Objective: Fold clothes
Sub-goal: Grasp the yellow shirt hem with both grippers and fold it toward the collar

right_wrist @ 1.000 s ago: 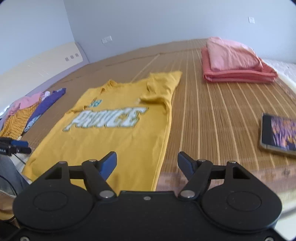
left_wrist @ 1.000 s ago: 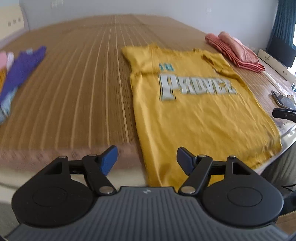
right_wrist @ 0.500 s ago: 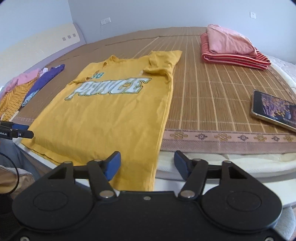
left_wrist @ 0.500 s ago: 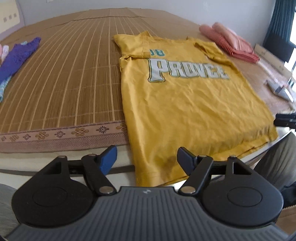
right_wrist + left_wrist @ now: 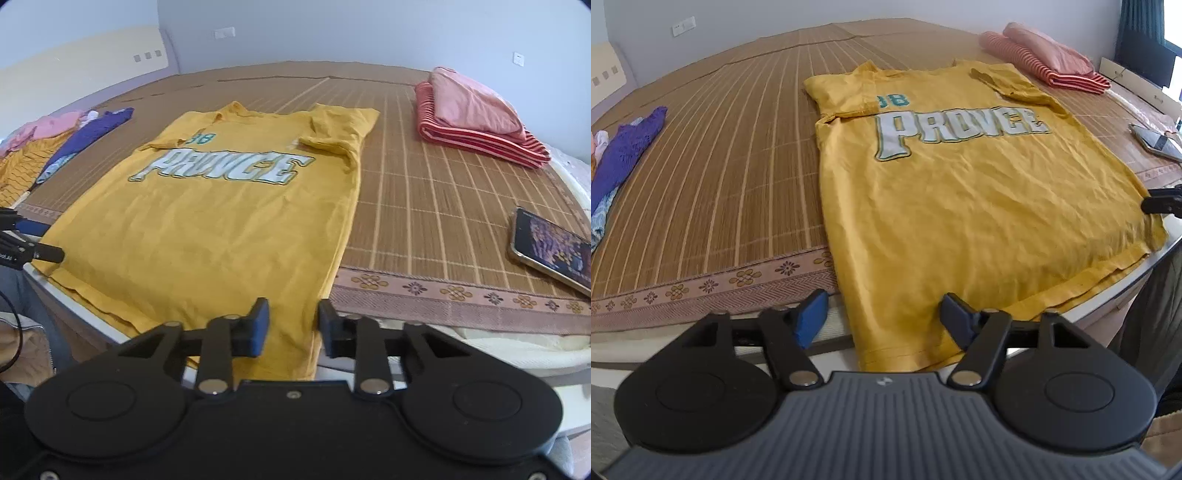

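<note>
Lying flat and face up on the mat (image 5: 713,177), the shirt (image 5: 960,206) has its hem hanging over the bed's near edge. The left gripper (image 5: 882,317) has jaws apart and closing, the hem's left corner between them, unpinched. The right gripper (image 5: 293,325) has jaws closing around the right corner, a narrow gap remaining. Folded clothes (image 5: 476,118) and a phone (image 5: 550,247) lie to the right.
</note>
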